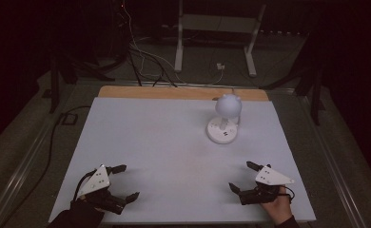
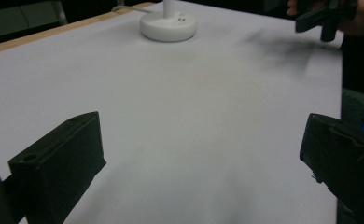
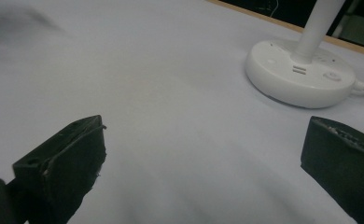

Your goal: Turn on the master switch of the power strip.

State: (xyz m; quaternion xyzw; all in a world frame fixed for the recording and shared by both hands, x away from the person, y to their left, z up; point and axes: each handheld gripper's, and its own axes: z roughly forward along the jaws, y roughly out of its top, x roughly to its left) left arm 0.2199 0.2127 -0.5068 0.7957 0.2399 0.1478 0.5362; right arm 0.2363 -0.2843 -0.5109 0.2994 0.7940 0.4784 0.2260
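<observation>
Across the near half of the white table point(image 1: 174, 156), wide open room, nothing between the two claws. Along the far edge, a strip of bare wood point(image 1: 174, 92); beyond it, dark floor and cables. Down at the near left corner, left gripper point(image 1: 125, 182), jaws spread wide, holding nothing, hovering just above the sheet. Over at the near right edge, right gripper point(image 1: 240, 175), likewise gaping, empty, touching nothing. Further back and right of centre, well clear of both, one white desk lamp point(image 1: 225, 121), round base flat on the table, upright stem, globe head on top. Count: two grippers, one lamp.
</observation>
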